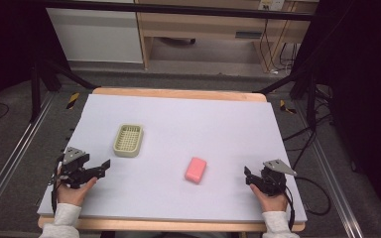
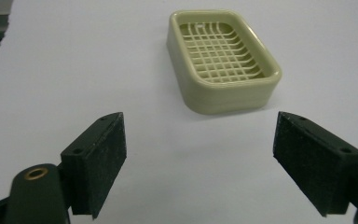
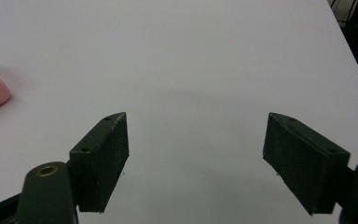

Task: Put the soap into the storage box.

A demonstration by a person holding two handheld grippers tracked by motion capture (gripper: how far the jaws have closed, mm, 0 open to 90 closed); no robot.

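Two grippers are held with jaws spread wide and empty: the left gripper [image 1: 105, 165] near the worktop's left edge, facing the green soap dish [image 1: 128, 140]; the right gripper [image 1: 247, 176] near the front right corner. Between them the pink soap [image 1: 196, 169] lies flat, presumably to be gripped across its narrow sides

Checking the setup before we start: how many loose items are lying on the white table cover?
2. A green soap dish sits left of centre, ahead of the open left gripper. A pink soap bar lies right of centre, between the dish and the open right gripper. Nothing seems hidden.
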